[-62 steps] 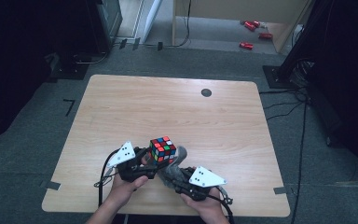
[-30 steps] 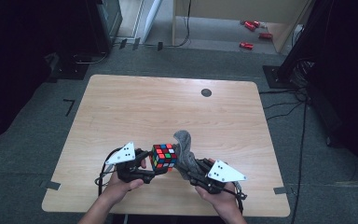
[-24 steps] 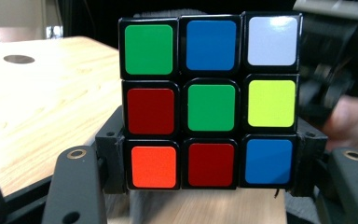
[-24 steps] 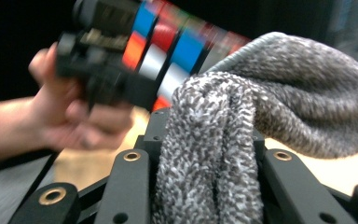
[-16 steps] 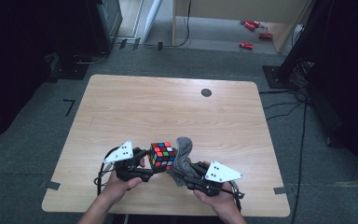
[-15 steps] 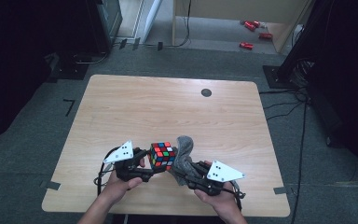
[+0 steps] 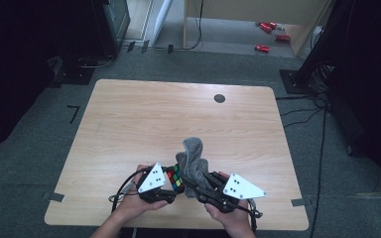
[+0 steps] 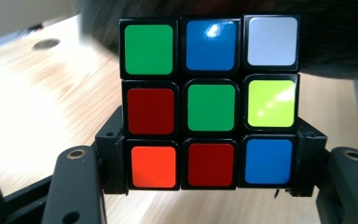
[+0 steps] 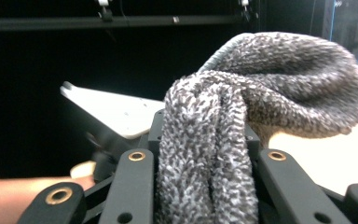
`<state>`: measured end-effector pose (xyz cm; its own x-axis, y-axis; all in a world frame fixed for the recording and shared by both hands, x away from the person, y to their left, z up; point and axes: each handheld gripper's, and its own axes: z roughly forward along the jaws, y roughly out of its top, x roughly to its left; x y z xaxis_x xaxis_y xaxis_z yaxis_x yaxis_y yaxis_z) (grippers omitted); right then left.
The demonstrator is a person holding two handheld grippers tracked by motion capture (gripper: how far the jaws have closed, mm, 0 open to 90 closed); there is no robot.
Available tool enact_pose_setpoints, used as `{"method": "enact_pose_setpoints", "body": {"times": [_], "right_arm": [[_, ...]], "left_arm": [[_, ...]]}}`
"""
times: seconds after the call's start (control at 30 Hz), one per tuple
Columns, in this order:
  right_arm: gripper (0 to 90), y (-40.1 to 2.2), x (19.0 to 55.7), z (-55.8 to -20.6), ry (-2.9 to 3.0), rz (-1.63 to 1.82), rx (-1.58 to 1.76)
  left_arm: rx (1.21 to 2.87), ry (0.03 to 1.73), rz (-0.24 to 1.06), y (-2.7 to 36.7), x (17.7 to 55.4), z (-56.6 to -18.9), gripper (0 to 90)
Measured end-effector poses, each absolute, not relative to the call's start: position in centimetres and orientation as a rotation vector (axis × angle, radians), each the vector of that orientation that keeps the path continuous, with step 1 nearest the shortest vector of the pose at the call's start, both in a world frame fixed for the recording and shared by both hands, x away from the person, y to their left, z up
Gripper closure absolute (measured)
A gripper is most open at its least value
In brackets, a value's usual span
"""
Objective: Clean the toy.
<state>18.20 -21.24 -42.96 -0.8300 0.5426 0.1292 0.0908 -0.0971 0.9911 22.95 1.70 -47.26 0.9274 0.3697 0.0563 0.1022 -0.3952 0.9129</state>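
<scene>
Two tongs, both loaded: my left tongs (image 8: 209, 186) clamp tight on the puzzle cube (image 8: 209, 102), held low over the desk (image 7: 144, 114) front edge; my right tongs (image 9: 205, 186) pinch the grey cloth (image 9: 242, 116), bunched against the cube. Risk: hard rubbing could twist the cube loose
</scene>
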Motion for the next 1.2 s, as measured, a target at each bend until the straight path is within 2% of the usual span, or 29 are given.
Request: {"method": "enact_pose_setpoints", "body": {"times": [0.17, 0.27, 0.67, 0.77, 0.9, 1.0, 1.13, 1.2], "right_arm": [[69.4, -22.2, 19.6, -45.2, 1.868, 1.980, 0.853], [68.8, -22.8, 20.2, -45.6, 1.898, 1.921, 0.882], [68.5, -21.8, 19.5, -44.8, 1.900, 1.973, 0.826], [68.8, -23.3, 20.2, -45.5, 1.857, 1.899, 0.893], [66.3, -25.2, 21.3, -46.8, 1.813, 1.807, 1.026], [59.5, -25.0, 21.9, -48.0, 1.888, 1.679, 1.051], [36.4, -24.1, 22.2, -48.8, 1.940, 1.511, 1.035], [30.4, -23.9, 22.0, -48.5, 1.918, 1.435, 0.992]], "left_arm": [[1.951, 0.351, 0.331, 2.2, 23.0, -46.7, 34.6], [1.926, 0.384, 0.300, 2.7, 23.4, -46.8, 34.6], [1.937, 0.376, 0.312, 2.2, 23.0, -46.7, 34.7], [1.891, 0.449, 0.302, 3.0, 23.7, -46.3, 34.6], [1.789, 0.620, 0.216, 4.6, 25.1, -45.8, 34.6], [1.769, 0.689, 0.155, 5.4, 25.9, -45.8, 34.6], [1.757, 0.771, 0.114, 5.9, 26.6, -45.9, 34.6], [1.754, 0.793, 0.101, 6.1, 26.8, -46.0, 34.6]]}}
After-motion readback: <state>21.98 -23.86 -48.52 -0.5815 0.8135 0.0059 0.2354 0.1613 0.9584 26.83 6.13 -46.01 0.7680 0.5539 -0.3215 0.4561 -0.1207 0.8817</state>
